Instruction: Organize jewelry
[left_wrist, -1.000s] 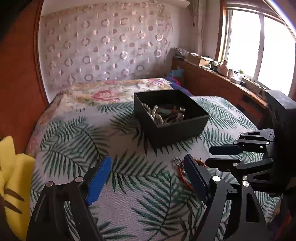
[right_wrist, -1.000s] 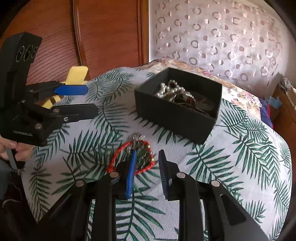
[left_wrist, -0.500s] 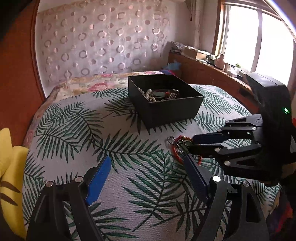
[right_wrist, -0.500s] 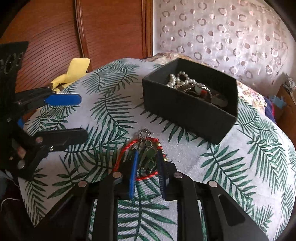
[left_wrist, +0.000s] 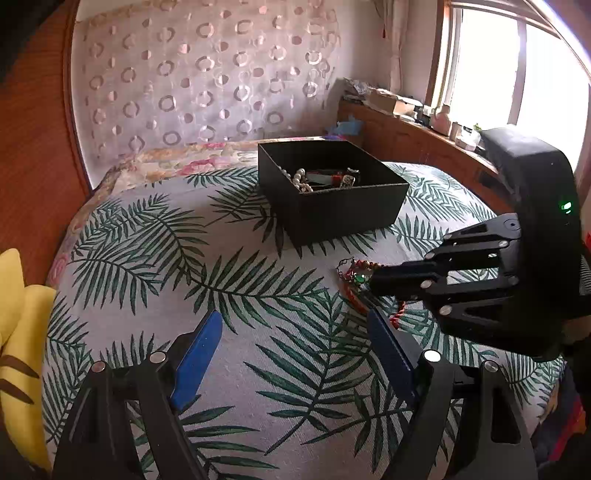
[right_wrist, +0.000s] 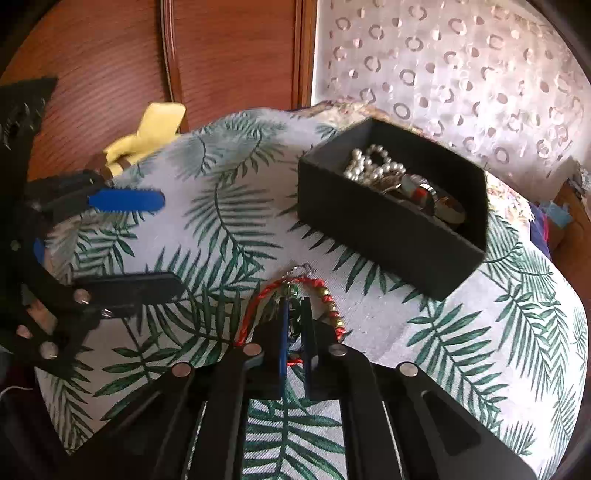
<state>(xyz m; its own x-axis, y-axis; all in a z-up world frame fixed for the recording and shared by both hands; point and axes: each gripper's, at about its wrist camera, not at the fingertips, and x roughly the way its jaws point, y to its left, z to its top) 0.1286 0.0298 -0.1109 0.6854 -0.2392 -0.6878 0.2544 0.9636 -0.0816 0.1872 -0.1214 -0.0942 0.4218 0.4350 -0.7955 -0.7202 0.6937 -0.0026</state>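
A red cord bracelet with gold beads and a green charm (right_wrist: 295, 291) lies on the palm-leaf cloth (right_wrist: 229, 229). It also shows in the left wrist view (left_wrist: 356, 275). My right gripper (right_wrist: 294, 310) is down on it, its jaws closed to a narrow gap around the green charm. In the left wrist view the right gripper (left_wrist: 376, 284) covers part of the bracelet. A black open box (right_wrist: 388, 229) holding pearls and other jewelry stands just beyond; it also shows in the left wrist view (left_wrist: 332, 206). My left gripper (left_wrist: 295, 332) is open and empty, to the left of the bracelet.
A yellow plush toy (left_wrist: 18, 332) lies at the left edge of the cloth, by a wooden wardrobe (right_wrist: 184, 62). A patterned curtain (left_wrist: 207, 81) hangs behind. A wooden sill with small items (left_wrist: 424, 118) runs under the window on the right.
My right gripper has lowered onto the bracelet and its jaws have closed in around the green charm. My left gripper has drawn back and stayed open.
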